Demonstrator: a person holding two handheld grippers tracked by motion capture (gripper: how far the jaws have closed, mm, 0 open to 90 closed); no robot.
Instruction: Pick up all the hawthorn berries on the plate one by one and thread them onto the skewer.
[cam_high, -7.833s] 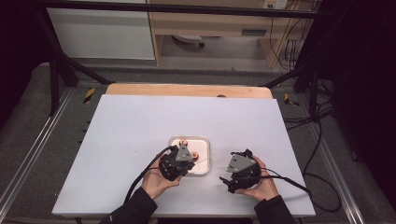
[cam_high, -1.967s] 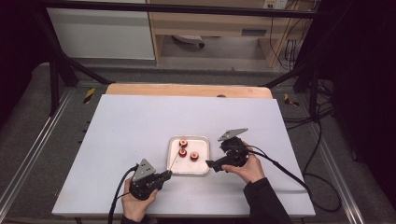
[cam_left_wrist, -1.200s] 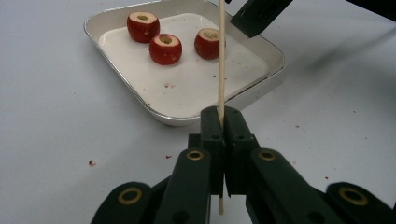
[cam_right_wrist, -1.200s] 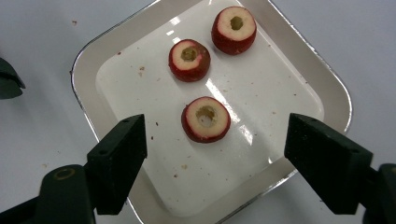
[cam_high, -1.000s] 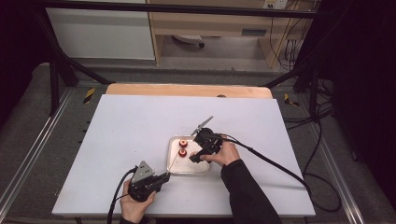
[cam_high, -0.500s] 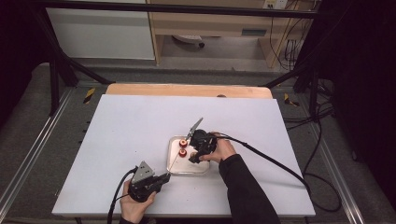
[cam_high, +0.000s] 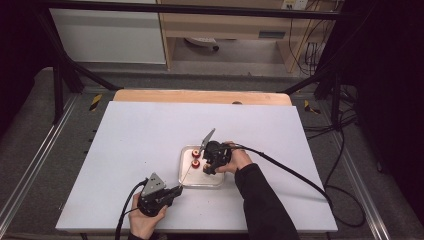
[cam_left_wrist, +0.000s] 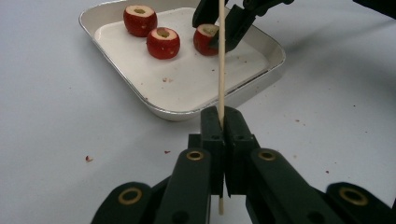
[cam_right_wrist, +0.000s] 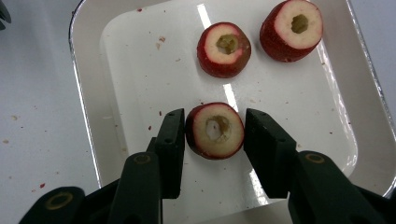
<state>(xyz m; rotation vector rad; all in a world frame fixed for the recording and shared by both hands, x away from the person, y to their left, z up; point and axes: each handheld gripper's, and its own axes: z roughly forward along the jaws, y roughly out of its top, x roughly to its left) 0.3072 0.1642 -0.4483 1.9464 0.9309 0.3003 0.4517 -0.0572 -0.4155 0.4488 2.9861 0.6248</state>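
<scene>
Left gripper (cam_high: 172, 191): clamped on a wooden skewer (cam_left_wrist: 221, 56), at 7 o'clock of the tray (cam_high: 186, 179) on the surface (cam_high: 140, 130).
Right gripper (cam_right_wrist: 214, 133): jaws just closing around a cored red fruit (cam_right_wrist: 215, 130), left pad touching, right pad a sliver off.
Other fruits (cam_right_wrist: 224, 48): two, at 12 and 1 o'clock of it.

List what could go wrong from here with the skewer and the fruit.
1. The right gripper has just been closing around the nearest fruit, and a gap shows on one side; an uneven squeeze could roll it across the tray.
2. The left gripper pinches the skewer near its bottom end, so the thin stick may bend or slip when pushed into the fruit.
</scene>
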